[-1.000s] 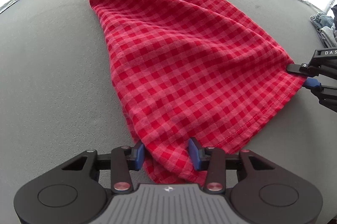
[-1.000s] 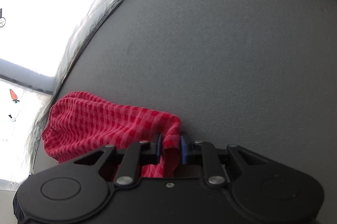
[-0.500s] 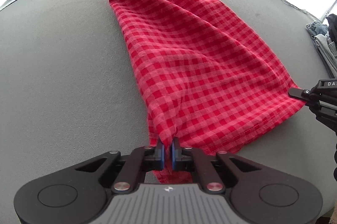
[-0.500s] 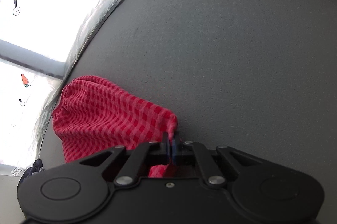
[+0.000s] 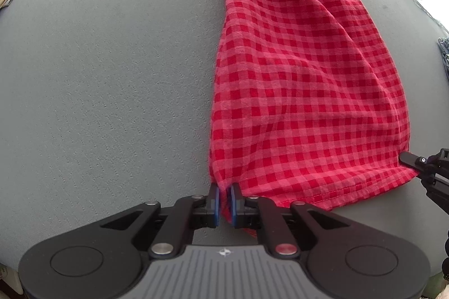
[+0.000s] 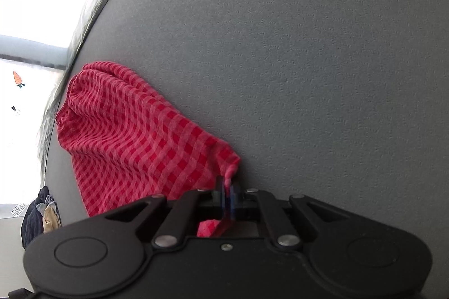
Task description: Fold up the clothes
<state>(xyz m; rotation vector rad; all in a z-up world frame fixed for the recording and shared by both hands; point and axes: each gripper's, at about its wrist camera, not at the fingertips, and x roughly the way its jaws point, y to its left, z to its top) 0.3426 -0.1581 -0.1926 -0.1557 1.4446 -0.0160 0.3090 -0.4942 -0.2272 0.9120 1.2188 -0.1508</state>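
Both grippers pinched the hem corners of a red checked garment (image 5: 303, 80) spread on a grey table (image 5: 106, 74).

The left gripper (image 5: 224, 200) pointed down at the table, and its blue pads, having just closed in, were pressed together on the garment's near left hem corner, with cloth bunched between them. The right gripper (image 6: 228, 196) was clamped on the opposite hem corner, a fold of cloth squeezed between its pads and a bit hanging behind them; in the left wrist view its black tip (image 5: 421, 161) met the cloth at the right edge. The garment lay mostly flat with soft wrinkles, its gathered waistband at the far edge of the table. A small pile of other clothes (image 6: 42, 217) sat at the table's edge, well apart from the garment.
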